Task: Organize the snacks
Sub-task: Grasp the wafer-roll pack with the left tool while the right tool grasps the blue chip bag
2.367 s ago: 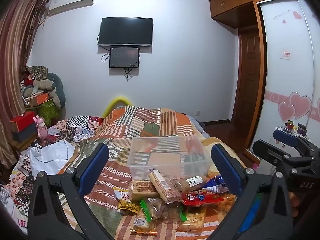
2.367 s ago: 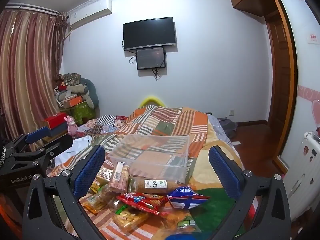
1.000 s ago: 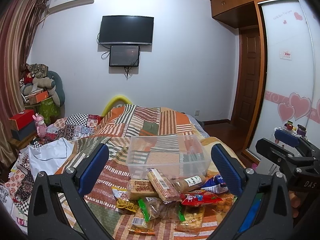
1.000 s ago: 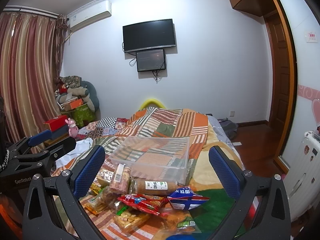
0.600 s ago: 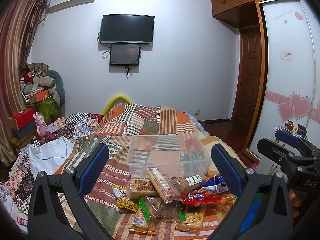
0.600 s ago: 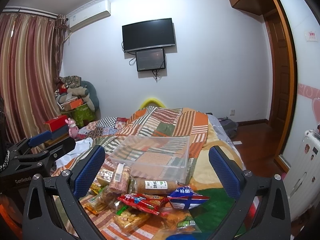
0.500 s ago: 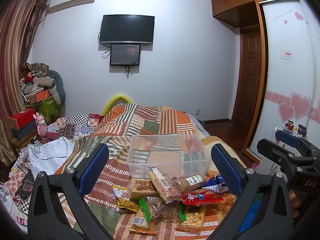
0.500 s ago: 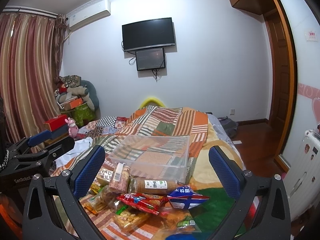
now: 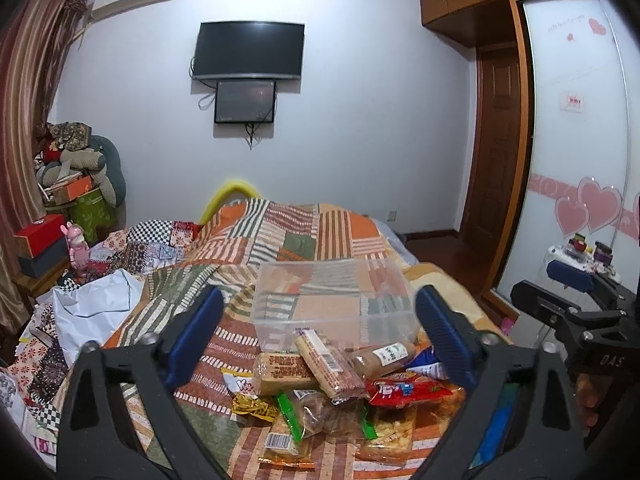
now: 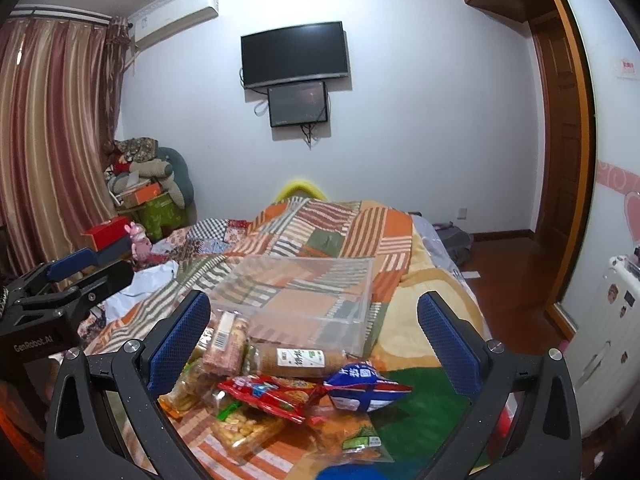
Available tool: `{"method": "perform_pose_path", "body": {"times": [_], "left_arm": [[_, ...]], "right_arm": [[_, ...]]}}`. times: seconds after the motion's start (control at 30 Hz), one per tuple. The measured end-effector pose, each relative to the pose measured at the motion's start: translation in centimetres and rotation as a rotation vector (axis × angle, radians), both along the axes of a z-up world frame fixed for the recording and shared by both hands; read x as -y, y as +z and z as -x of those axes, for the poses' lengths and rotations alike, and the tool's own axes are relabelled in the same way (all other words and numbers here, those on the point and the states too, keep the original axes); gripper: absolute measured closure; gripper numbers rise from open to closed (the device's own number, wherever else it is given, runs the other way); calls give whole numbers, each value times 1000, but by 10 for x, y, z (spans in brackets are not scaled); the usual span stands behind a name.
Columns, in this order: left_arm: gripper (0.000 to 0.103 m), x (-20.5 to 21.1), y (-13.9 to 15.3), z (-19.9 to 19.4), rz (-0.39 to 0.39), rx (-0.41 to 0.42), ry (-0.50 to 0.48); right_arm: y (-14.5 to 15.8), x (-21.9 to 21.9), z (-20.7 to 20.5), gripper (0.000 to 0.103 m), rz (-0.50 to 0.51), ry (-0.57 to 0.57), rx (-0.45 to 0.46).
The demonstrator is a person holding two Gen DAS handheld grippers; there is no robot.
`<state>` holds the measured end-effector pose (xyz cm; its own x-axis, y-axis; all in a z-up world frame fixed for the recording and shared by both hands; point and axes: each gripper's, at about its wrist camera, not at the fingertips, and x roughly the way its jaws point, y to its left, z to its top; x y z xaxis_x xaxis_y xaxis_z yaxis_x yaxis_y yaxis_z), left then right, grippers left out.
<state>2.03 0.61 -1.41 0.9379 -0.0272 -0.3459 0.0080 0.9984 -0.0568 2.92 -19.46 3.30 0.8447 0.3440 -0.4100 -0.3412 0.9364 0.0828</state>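
Left gripper [image 9: 318,330] fingers, ribbed blue pads, have just been closing yet stand wide, nothing between; right gripper [image 10: 314,338] wide. Crinkled snack packets [image 9: 332,396] heap on the patchwork bed [image 9: 280,240], touching a clear rectangular plastic bin [image 9: 332,300] beyond.

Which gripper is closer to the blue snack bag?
Right, I think. The blue bag lies just ahead between the right gripper's open fingers. From the left gripper it sits off to the right, behind its right finger.
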Motion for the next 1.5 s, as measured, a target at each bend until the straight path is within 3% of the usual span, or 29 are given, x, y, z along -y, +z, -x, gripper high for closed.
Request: {"method": "perform_pose_path", "body": {"times": [0.3,0.53,0.9,1.1,1.3,1.5], "left_arm": [[16,-6,-31,-34,-2,-151,-35],[16,-4,-66,-66,4,-294,-63],[17,10,-103,-110,30,-406,-67],[22,8,-119,-124,41,-436,-54],[39,16,-124,-125,-16,-416,-53],[54,14,-124,-123,9,-407,-79]], "right_arm": [[-34,17,-24,14,43,-11,-148],[-63,33,-41,14,49,-21,-288],[-90,41,-63,12,-18,24,-427],[-98,37,-74,2,-47,64,-466],[-110,24,-78,2,18,67,-499],[-112,27,-82,7,3,53,-504]]}}
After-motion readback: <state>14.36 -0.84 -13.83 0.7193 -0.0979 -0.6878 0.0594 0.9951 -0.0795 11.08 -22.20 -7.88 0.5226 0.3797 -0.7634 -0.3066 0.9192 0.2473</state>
